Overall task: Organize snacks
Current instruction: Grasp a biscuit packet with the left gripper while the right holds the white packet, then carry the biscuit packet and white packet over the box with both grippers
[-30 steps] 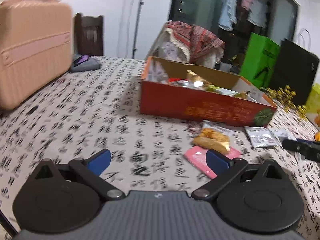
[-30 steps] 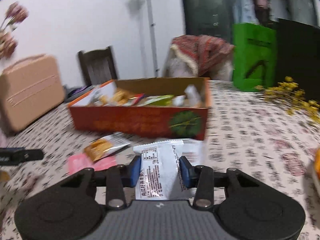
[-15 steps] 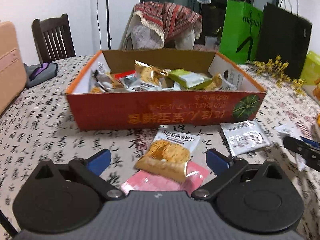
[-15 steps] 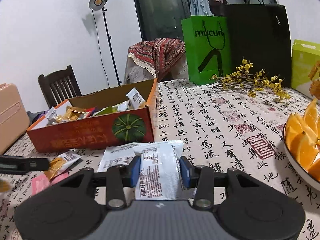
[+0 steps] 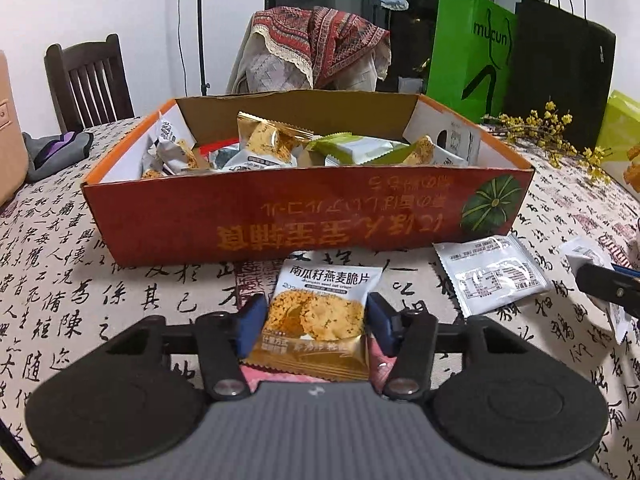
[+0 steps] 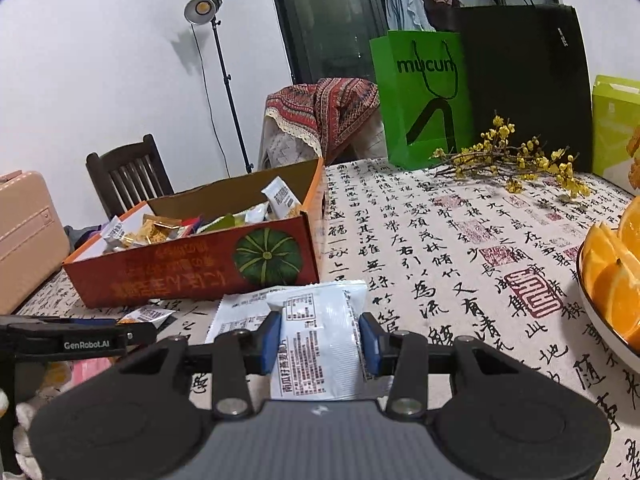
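Vs a sec ago: left gripper [image 5: 316,322] was wide open over bare cloth w/ the snacks ahead of it. Its jaws have just been closing, now roughly halfway in, blue pads either side of the orange crisp packet [image 5: 320,316]. Left pad looks to touch the edge; on the right I can't tell if it's pressing. Packet lies on a pink packet [image 5: 378,360] on the tablecloth [image 5: 120,300], just in front of the red box [image 5: 280,216]. Its long axis runs away from the gripper toward the box, white printed end far, orange end near.

Right gripper [image 6: 319,338] – unchanged grip, pads clamped partway closed on a white packet [image 6: 320,340], back label up, long axis along the fingers, far end pointing roughly at the box's pumpkin corner. View has swung since – orange slices [image 6: 612,276] now at right. Another white packet [image 5: 492,276] lies flat beside the box – apart from both grippers.
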Demonstrator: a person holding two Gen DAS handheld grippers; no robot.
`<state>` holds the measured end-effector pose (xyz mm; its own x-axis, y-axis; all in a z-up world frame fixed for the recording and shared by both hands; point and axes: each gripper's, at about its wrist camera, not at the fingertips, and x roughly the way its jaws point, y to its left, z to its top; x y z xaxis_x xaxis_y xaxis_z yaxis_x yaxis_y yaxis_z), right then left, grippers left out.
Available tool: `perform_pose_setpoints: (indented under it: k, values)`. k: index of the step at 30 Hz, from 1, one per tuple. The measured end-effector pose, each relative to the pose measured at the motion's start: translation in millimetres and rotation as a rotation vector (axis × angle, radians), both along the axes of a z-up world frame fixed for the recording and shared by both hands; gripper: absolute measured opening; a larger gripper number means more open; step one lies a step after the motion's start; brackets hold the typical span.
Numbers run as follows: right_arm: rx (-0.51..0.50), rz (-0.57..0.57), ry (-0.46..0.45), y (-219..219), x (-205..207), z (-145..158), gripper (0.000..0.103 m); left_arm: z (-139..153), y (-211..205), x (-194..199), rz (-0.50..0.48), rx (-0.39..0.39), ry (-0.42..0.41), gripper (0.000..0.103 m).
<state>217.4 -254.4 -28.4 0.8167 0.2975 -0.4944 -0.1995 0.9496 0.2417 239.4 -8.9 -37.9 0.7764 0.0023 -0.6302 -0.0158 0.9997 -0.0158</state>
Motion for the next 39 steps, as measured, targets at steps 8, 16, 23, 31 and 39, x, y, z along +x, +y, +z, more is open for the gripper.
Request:
perform_pose_setpoints:
  k: [8, 16, 23, 31, 39]
  values:
    - [-0.002, 0.007, -0.023, 1, -1, 1, 0.041, 6, 3, -9, 0.031, 0.0, -0.051, 0.05]
    - [0.003, -0.003, -0.046, 1, -1, 3, 0.041, 14, 8, -19, 0.064, 0.011, -0.104, 0.05]
    - [-0.002, -0.01, -0.052, 2, 1, 2, 0.041, 17, 11, -23, 0.069, 0.003, -0.132, 0.05]
    - [-0.002, -0.02, -0.053, 1, 1, 1, 0.041, 19, 13, -25, 0.068, -0.012, -0.15, 0.05]
    - [-0.014, -0.018, -0.05, 3, 1, 1, 0.041, 25, 15, -33, 0.069, -0.026, -0.189, 0.05]
